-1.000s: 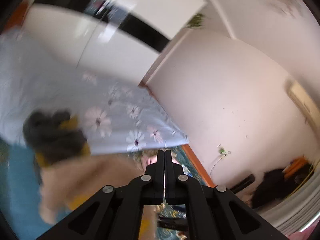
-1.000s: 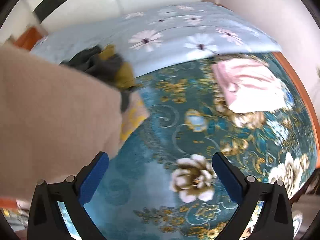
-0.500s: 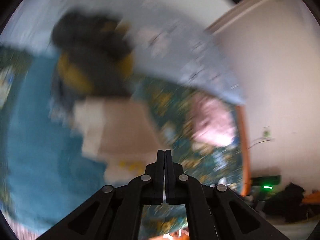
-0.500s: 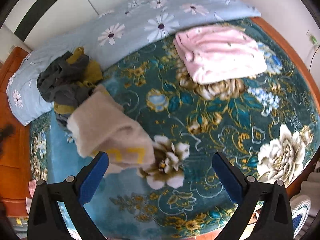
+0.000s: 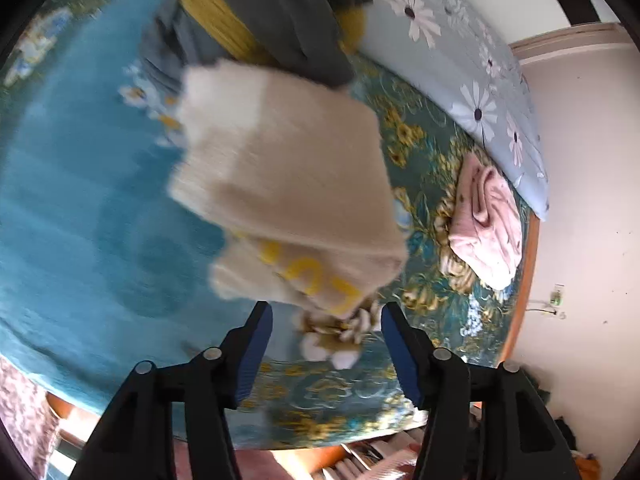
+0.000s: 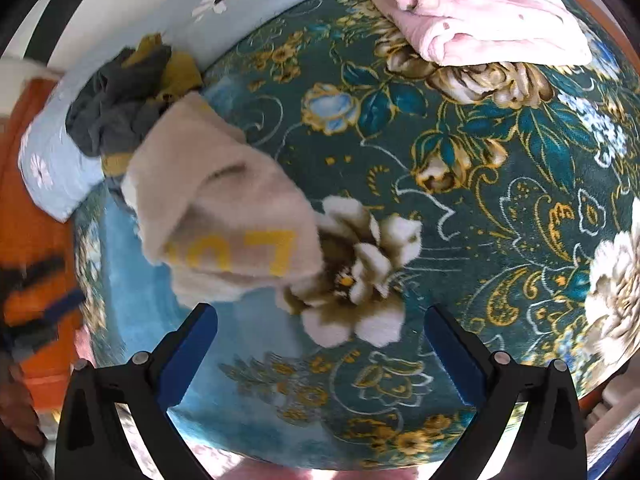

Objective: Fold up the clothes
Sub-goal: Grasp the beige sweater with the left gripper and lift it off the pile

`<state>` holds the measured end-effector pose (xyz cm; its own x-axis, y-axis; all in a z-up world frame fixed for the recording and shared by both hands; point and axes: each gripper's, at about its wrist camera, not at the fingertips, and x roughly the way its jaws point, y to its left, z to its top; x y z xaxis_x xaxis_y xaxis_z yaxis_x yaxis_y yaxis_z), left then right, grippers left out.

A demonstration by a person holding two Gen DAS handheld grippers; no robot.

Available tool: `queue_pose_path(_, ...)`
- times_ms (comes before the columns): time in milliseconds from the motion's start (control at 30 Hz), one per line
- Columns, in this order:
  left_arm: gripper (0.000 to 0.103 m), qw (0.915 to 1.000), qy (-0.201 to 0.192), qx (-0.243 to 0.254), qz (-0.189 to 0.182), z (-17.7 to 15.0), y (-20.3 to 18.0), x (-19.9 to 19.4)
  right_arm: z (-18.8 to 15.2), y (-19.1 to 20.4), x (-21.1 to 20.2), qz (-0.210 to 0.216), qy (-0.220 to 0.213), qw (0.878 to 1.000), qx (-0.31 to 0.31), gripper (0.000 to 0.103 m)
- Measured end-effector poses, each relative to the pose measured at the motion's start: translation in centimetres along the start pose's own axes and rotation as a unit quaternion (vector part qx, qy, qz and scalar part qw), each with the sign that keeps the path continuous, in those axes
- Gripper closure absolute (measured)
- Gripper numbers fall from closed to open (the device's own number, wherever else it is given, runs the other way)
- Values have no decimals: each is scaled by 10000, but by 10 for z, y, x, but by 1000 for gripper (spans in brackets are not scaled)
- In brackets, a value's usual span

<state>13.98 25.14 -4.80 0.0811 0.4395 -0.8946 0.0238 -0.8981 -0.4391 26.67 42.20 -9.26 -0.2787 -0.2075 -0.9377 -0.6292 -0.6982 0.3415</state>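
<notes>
Beige and fuzzy, the folded sweater (image 5: 288, 184) with yellow lettering lies on the teal floral bedspread (image 5: 80, 220), motion-blurred in both wrist views. The left gripper (image 5: 326, 344) points steeply down just short of the sweater's lettered edge; its jaws are opening, the blue pads stand apart on either side of a white printed flower, and no cloth sits between them. The right gripper (image 6: 320, 356) is spread wide over the bedspread (image 6: 460, 184) and grasps nothing, with the sweater (image 6: 216, 208) lying ahead of its left finger and a large cream flower of the print between the fingers. Just beyond the sweater, and touching its far edge, sits a crumpled pile of grey and mustard clothes (image 5: 272, 12), partly resting against a light blue quilt with daisies (image 5: 460, 60) that runs along the far side of the bed. A folded pink garment (image 6: 480, 16) lies well apart from the sweater, near the bed's wooden edge and just beside the quilt. Part of the left arm's rig appears as a blur at the far left of the right wrist view.
</notes>
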Motion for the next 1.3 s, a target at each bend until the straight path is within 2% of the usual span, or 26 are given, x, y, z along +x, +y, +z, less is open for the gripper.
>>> queue_pose_path(100, 39, 9973, 393, 560, 275, 4, -43, 45, -12, -15, -4, -109, 55, 9999, 23, 0)
queue_pose_path(167, 39, 9947, 546, 722, 486, 8, -66, 71, -20, -29, -7, -121, 45, 9997, 208, 0)
queue_pose_path(333, 34, 9945, 754, 311, 660, 29, -92, 125, -45, -69, -12, -154, -25, 9968, 778, 0)
queue_pose_path(400, 34, 9922, 773, -35, 979, 37, -92, 140, -55, -82, -12, -134, -42, 9954, 944, 0)
queue_pose_path(467, 34, 9861, 767, -376, 1427, 44, -91, 149, -65, -93, -11, -117, -47, 9938, 1102, 0)
queue_pose_path(533, 34, 9803, 427, -552, 1847, 52, -90, 145, -74, -101, -9, -91, -46, 9923, 1230, 0)
queue_pose_path(633, 34, 9822, 110, -569, 1788, 56, -91, 135, -83, -109, -6, -17, -57, 9908, 1354, 0)
queue_pose_path(733, 34, 9820, -385, -197, 1837, 56, -99, 120, -82, -110, -9, -23, -215, 9909, 1328, 0)
queue_pose_path(833, 36, 9792, -730, 225, 1881, 59, -109, 109, -65, -100, -12, 106, -452, 9924, 1140, 0)
queue_pose_path(867, 38, 9815, -718, 211, 1760, 65, -106, 109, -57, -95, -11, 189, -515, 9930, 1046, 0)
queue_pose_path(900, 53, 9843, -659, 106, 1636, 70, -101, 109, -47, -89, -9, 284, -559, 9936, 945, 0)
queue_pose_path(933, 84, 9846, -594, -35, 1642, 74, -97, 108, -36, -81, -6, 378, -564, 9942, 833, 0)
queue_pose_path(967, 86, 9862, -540, -264, 1543, 78, -87, 106, -28, -74, -2, 425, -559, 9949, 725, 0)
queue_pose_path(1000, 90, 9872, -587, -351, 1439, 79, -84, 99, -20, -66, 2, 469, -541, 9956, 603, 0)
queue_pose_path(1067, 92, 9886, -711, -478, 1237, 80, -78, 83, -10, -52, 7, 577, -480, 9965, 364, 0)
queue_pose_path(1200, 94, 9905, -1154, 54, 742, 72, -90, 19, -12, -29, 17, 763, -277, 9967, 8, 0)
queue_pose_path(1300, 94, 9827, -1756, 460, 378, 65, -102, -55, -15, -9, 22, 832, -108, 9960, -299, 0)
